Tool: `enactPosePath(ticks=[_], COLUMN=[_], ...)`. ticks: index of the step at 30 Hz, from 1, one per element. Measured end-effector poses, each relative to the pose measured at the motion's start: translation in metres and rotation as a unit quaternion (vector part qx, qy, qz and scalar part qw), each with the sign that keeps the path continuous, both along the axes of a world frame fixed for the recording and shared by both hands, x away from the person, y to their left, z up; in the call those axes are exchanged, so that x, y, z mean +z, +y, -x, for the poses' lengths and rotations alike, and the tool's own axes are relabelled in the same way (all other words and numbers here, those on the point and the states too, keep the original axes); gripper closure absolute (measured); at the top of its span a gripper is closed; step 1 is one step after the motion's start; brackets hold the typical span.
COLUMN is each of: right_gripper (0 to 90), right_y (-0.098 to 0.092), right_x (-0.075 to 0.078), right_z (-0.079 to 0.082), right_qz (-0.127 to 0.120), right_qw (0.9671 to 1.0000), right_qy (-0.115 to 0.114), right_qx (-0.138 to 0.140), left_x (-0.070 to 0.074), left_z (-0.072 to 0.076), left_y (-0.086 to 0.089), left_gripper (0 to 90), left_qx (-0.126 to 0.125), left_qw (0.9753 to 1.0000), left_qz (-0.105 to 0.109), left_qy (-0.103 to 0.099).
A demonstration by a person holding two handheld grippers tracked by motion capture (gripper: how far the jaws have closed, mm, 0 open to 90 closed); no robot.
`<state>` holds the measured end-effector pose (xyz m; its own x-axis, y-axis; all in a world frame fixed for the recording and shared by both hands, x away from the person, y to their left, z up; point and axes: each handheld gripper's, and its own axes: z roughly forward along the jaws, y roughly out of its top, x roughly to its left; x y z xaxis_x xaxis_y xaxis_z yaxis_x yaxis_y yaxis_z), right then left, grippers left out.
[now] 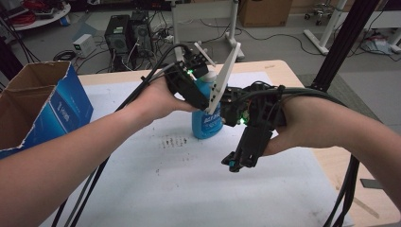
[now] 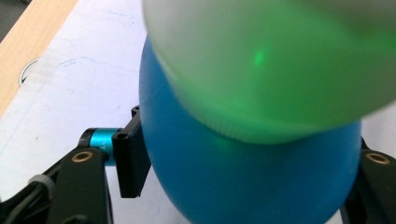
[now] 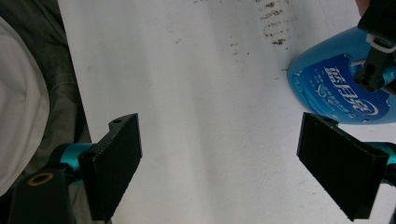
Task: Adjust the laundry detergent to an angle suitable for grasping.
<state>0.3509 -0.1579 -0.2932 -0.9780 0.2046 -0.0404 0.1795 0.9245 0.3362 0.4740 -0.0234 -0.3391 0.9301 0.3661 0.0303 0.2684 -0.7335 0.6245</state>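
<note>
While my left gripper (image 1: 191, 90) clamps the blue bottle (image 1: 206, 120) upright mid-table on the white mat (image 1: 156, 189) | right gripper (image 1: 236, 163) hangs apart, pointing down | I should grip firmly, then bring the right toward the cap (image 2: 280, 60).

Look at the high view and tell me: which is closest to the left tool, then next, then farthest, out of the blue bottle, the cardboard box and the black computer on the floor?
1. The blue bottle, mid-table: the left tool is closed around it.
2. The cardboard box, at the table's left edge.
3. The black computer, on the floor beyond the table's far edge.
</note>
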Motion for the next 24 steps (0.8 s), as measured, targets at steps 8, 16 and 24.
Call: enactPosePath(ticks=[8,16,24], right_gripper=[13.2,13.2,13.2], right_y=[-0.0004,-0.0013,-0.0003], right_x=[-0.0010,-0.0011,-0.0019], right_z=[-0.0004,-0.0005,0.0001], right_qz=[0.000,0.001,0.000], right_qw=[1.0000,1.0000,1.0000], right_qy=[0.001,0.000,0.001], right_qx=[0.000,0.000,0.000], left_x=[-0.0007,-0.0011,0.0012], left_z=[0.0004,0.0002,-0.0006], left_y=[-0.0011,-0.0015,0.0002], left_gripper=[37.4,40.4,43.0], left_qx=[-0.004,-0.002,0.000], left_qw=[1.0000,0.9999,0.9999], left_qz=[0.004,0.007,0.011], left_qy=[0.003,0.009,0.011])
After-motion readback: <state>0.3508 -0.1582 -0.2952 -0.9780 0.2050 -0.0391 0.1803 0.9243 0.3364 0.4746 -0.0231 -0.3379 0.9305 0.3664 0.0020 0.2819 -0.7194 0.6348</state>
